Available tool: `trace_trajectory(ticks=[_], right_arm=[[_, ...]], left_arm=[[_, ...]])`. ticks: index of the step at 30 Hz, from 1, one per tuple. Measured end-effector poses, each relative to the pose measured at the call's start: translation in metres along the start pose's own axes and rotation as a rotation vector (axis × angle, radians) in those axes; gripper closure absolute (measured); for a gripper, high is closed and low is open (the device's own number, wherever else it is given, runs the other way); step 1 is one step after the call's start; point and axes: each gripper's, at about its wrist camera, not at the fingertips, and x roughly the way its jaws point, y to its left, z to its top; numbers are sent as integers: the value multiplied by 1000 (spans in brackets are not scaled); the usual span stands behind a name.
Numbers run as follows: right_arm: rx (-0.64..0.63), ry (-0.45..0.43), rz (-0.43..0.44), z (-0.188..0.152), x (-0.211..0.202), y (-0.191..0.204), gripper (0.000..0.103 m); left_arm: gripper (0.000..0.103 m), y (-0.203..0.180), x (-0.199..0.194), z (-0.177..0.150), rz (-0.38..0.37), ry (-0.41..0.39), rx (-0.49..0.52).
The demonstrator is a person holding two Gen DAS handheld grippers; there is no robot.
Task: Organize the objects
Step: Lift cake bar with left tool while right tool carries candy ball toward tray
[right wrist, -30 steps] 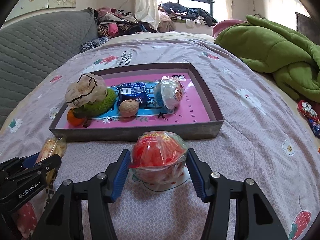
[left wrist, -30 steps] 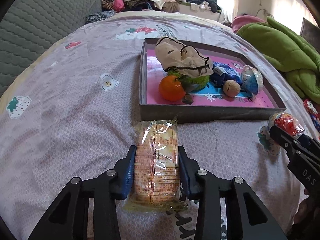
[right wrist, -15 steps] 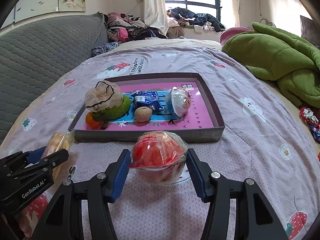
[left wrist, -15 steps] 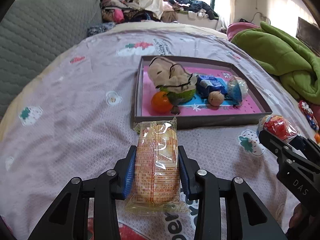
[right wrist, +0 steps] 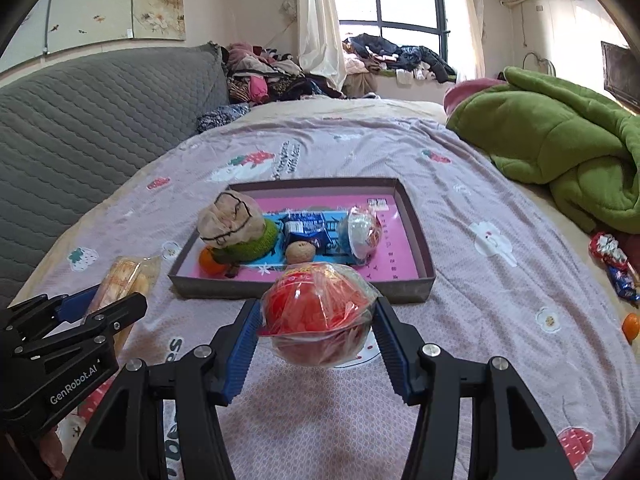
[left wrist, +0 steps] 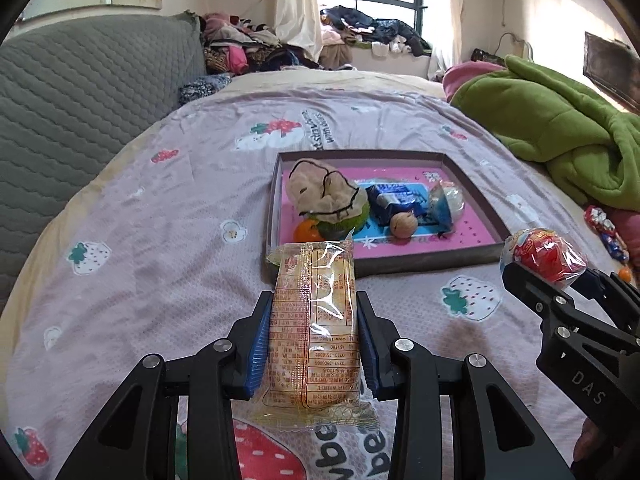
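lilac strawberry-print bedsheet, green blanket

Bed carries tray, green blanket

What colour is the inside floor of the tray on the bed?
Pink, with a blue band; the tray shows best in the right wrist view.

Clear-wrapped biscuit pack: long, orange print, lengthwise between the left jaws, off the bed. Red ball-shaped snack in crinkly clear wrap: between the right jaws, also lifted. Shallow grey box with pink floor lies flat on the bed, holding beige pouch on a green scrubber, tangerine, walnut, blue packet, blue-white wrapped ball.
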Motion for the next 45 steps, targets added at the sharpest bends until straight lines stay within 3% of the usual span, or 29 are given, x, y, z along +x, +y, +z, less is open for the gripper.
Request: trace_trajectory(ticks=[20,45], right_arm=[[-16,-90,18,14,-58,-3,47],[-26,-167,34,49,-82,-24,47]], left_arm=[[63,-17,-58,16,-7,-79,11],[63,-30,-74,50,-2,-131,31]])
